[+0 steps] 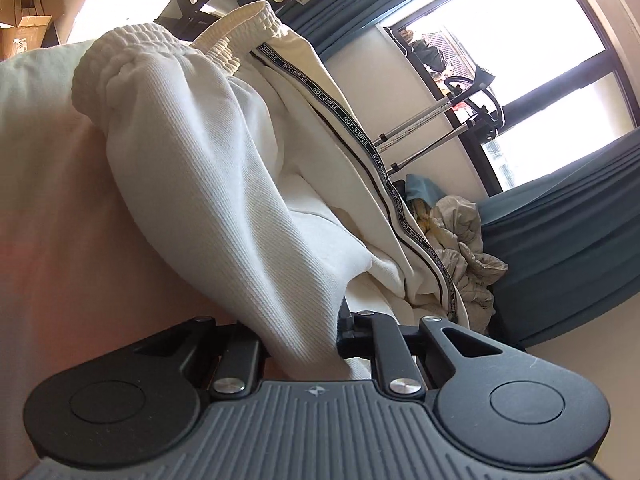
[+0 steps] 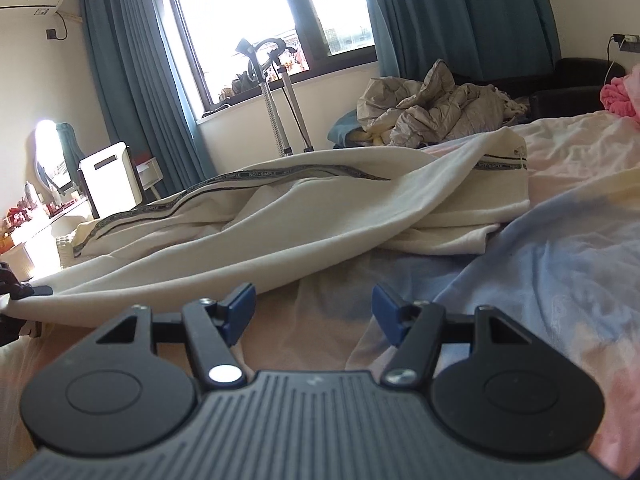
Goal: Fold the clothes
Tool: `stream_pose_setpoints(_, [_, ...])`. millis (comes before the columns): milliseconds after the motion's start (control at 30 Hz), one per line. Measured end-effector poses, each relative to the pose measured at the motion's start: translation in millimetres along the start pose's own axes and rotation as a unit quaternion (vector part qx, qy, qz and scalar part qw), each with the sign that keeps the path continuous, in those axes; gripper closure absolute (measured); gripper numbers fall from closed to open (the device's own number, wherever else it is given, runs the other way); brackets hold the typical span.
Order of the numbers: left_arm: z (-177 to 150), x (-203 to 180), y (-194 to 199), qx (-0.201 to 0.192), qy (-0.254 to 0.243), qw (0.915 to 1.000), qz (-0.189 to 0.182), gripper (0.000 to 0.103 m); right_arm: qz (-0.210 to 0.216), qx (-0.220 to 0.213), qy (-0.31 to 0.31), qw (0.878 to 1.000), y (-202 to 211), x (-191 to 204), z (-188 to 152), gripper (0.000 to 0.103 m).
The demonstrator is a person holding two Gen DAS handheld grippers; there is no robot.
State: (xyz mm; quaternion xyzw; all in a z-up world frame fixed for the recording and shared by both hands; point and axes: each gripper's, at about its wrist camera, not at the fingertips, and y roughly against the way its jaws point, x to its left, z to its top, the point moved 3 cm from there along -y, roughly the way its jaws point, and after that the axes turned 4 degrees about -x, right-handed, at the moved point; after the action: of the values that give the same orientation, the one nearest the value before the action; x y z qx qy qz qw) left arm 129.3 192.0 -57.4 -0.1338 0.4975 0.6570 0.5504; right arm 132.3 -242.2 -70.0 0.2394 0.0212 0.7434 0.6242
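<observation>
While your left gripper (image 1: 300,336) has its jaws clamped on a fold of the cream trousers (image 1: 224,184), your right gripper (image 2: 314,312) hangs low over the bedsheet (image 2: 540,264) with its blue-padded jaws spread apart and nothing between them. In the left wrist view the trousers run away from you, the two elastic cuffs (image 1: 132,52) bunched at the far end and a lettered side stripe (image 1: 352,120) running down the right leg. In the right wrist view the trousers (image 2: 280,224) lie spread across the bed just beyond your open jaws, a crumpled grey quilt (image 2: 432,108) far behind them below the window (image 2: 260,12).
</observation>
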Motion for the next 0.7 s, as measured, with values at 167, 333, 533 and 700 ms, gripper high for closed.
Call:
stream_pose_setpoints(167, [3, 10, -6, 0.021, -0.005, 0.9997, 0.008, 0.085, -0.005, 0.005, -0.068, 0.998, -21, -33, 13, 0.038])
stream_pose_setpoints(333, [7, 11, -17, 0.026, 0.018, 0.9994, 0.015, 0.085, -0.048, 0.001, -0.155, 0.987, -69, -103, 37, 0.038])
stream_pose_setpoints(533, [7, 10, -22, 0.002, 0.032, 0.9987, 0.040, 0.085, -0.090, 0.000, -0.222, 0.971, -141, -179, 76, 0.037])
stream_pose_setpoints(700, [4, 9, -34, -0.026, 0.029, 0.9967, 0.071, 0.085, -0.108, 0.003, -0.222, 0.969, -199, -212, 107, 0.038])
